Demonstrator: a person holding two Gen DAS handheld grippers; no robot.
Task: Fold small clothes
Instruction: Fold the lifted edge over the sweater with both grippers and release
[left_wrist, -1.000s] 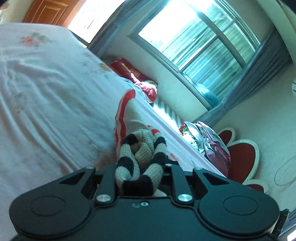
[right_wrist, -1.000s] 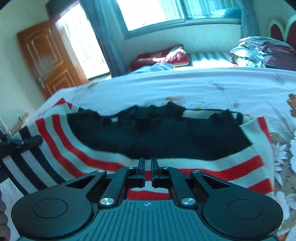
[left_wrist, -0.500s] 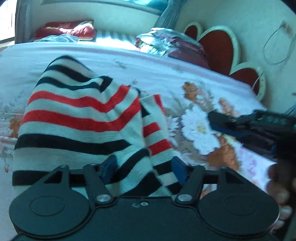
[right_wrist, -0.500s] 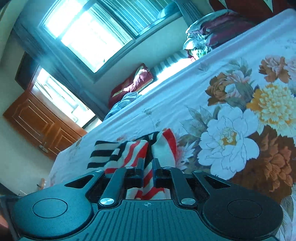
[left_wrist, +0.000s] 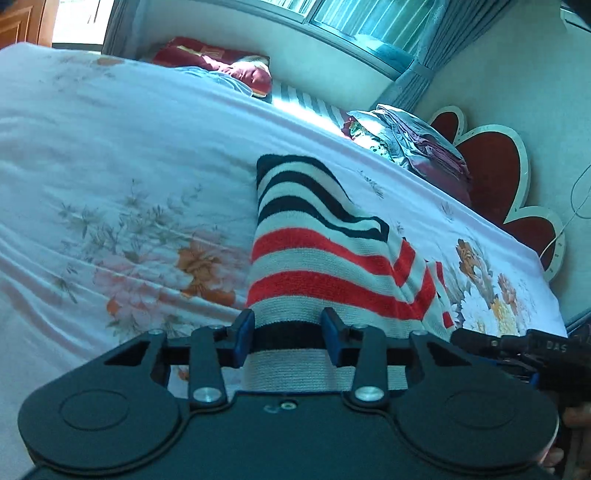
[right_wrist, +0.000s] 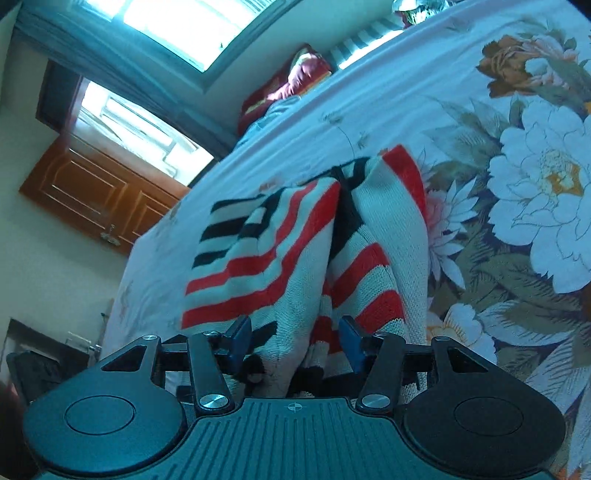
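Bed: we work over a wide bed (left_wrist: 110, 155) under a pale sheet printed with faint flowers on the near side and bold white and orange blooms (right_wrist: 535, 177) toward the headboard.
Headboard: we see red heart-shaped panels with pale trim (left_wrist: 491, 173) against the wall.
Bedding pile: folded bedding (left_wrist: 417, 144) sits at the head of the bed, just in front of the headboard.
Far side: a dark red cushion (left_wrist: 221, 66) lies beyond the bed, below the window.
Window: a bright window with blue-grey curtains (left_wrist: 417, 55) runs along the far wall.
Door: a brown panelled wooden door (right_wrist: 96, 192) stands beside a second bright opening.
Garment: the striped knit (left_wrist: 321, 258), in red, black and off-white, lies folded on the sheet near the middle of the bed.
Left gripper: our left gripper (left_wrist: 288, 332) has its blue-padded fingers parted, the knit's near edge lying between them, unclamped.
Right gripper: our right gripper (right_wrist: 295, 339) is likewise spread wide, folds of the knit lying loose between the pads; in the left view it appears at the right edge (left_wrist: 517, 347).
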